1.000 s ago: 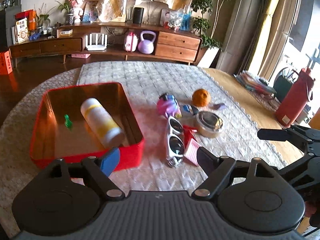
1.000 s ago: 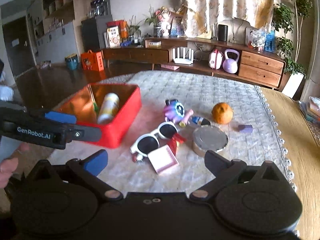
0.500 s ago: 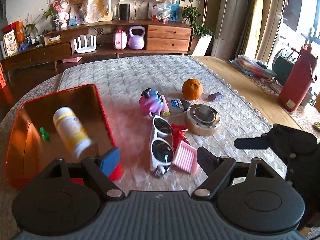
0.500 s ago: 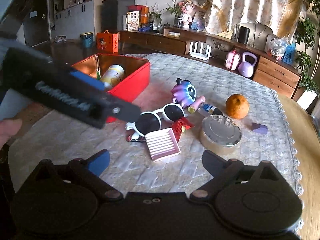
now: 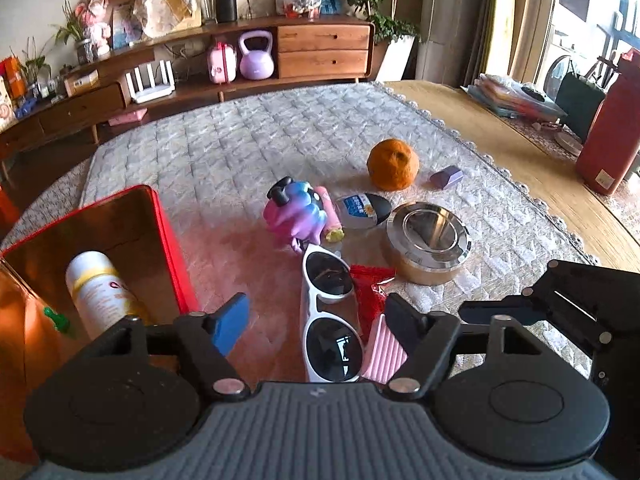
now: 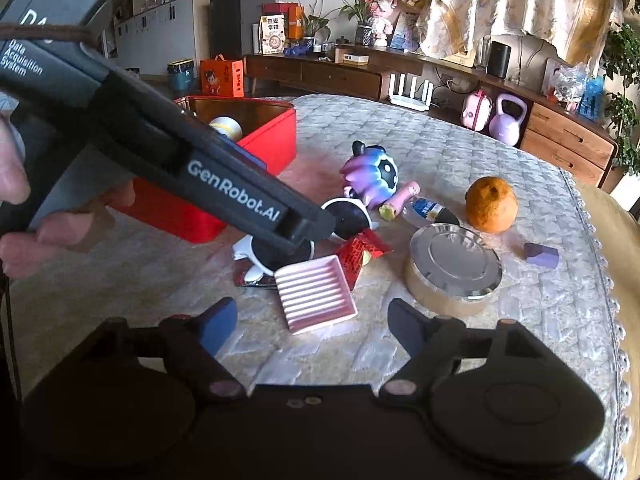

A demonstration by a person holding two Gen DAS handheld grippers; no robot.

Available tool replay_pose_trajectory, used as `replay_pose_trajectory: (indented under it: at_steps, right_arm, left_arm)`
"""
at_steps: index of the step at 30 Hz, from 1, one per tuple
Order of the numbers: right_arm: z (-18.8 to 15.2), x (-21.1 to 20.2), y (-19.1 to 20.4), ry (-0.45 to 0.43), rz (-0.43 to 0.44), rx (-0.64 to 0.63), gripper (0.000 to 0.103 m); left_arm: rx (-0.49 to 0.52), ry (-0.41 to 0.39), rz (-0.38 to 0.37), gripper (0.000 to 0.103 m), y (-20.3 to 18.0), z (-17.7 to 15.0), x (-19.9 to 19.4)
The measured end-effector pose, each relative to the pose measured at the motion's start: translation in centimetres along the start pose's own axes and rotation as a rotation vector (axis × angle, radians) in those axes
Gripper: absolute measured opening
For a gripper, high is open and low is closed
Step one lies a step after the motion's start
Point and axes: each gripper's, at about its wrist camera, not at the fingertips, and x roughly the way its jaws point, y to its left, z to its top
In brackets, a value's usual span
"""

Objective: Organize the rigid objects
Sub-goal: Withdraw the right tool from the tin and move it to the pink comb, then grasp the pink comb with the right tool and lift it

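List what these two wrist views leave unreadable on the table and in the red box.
- Sunglasses: right wrist view, mostly hidden behind the left gripper.
- Red box: left wrist view, its near part is covered by the gripper body.
- White bottle: right wrist view, only one end shows.
- Small blue-labelled container: label too small to read.

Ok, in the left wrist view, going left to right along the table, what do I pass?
Red metal box → white-framed sunglasses → round steel-lidded tin → tall red bottle.
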Motion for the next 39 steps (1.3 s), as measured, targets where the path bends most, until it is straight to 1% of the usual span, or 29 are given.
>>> replay_pose_trajectory:
  at_steps: [4, 8, 9, 10, 12, 14, 16, 20, 24, 27, 31, 32, 34, 36, 39]
  right_arm:
    - [0.2, 0.8, 0.1, 0.009, 0.005, -0.018, 0.074]
    - [0.2, 1.4, 0.3, 0.016, 0.012, -0.030, 0.068]
    - [0.1, 1.5, 0.3, 0.021, 0.010, -0.034, 0.065]
    - [0.1, 1.7, 0.4, 0.025, 0.007, -0.037, 0.060]
    - [0.0, 1.9, 0.4, 0.029, 0.007, -0.035, 0.055]
    - [0.0, 1.8, 0.4, 0.022, 0.010, -0.030, 0.048]
    - [0.0, 1.7, 0.5, 0.024, 0.009, -0.041, 0.045]
    - [-0.3, 1.0, 0.4, 0.033, -0.002, -0.063, 0.043]
    - [-1.2, -0.3, -0.6, 0.044, -0.003, -0.050, 0.041]
    - [-1.9, -1.2, -1.4, 0.051, -0.005, -0.030, 0.041]
    - [-2.5, -1.8, -2.2, 0.051, -0.010, -0.001, 0.041]
    - [-2.5, -1.8, -2.2, 0.050, -0.009, 0.003, 0.041]
    - [-2.7, -1.9, -2.3, 0.049, -0.006, 0.009, 0.041]
    - [-2.7, -1.9, -2.3, 0.047, -0.005, 0.010, 0.041]
    - [-2.7, -1.8, -2.4, 0.044, 0.001, 0.012, 0.041]
  left_arm:
    - [-0.009, 0.016, -0.004, 0.067, 0.4, -0.3, 0.5]
    - [0.004, 0.019, -0.015, 0.066, 0.1, -0.9, 0.6]
    - [0.008, 0.019, -0.018, 0.066, 0.0, -1.0, 0.6]
    - [0.017, 0.017, -0.017, 0.066, -0.3, -1.2, 0.6]
    - [0.026, 0.018, -0.023, 0.059, -0.6, -1.3, 0.6]
    - [0.024, 0.019, -0.029, 0.057, -0.8, -1.4, 0.6]
    - [0.016, 0.013, -0.029, 0.057, -0.9, -1.5, 0.5]
    - [0.008, 0.007, -0.031, 0.057, -0.8, -1.5, 0.5]
    - [-0.003, -0.004, -0.024, 0.057, -0.8, -1.9, 0.0]
    - [0.040, -0.019, -0.012, 0.057, -1.7, -2.7, -0.2]
    - [0.096, -0.028, 0.016, 0.053, -3.2, -3.7, 0.0]
    - [0.103, -0.029, 0.023, 0.050, -3.3, -3.8, 0.1]
    - [0.101, -0.023, 0.028, 0.046, -3.3, -3.9, 0.4]
    - [0.100, -0.018, 0.044, 0.045, -3.1, -3.8, 0.8]
    - [0.082, -0.015, 0.033, 0.045, -2.7, -3.7, 1.1]
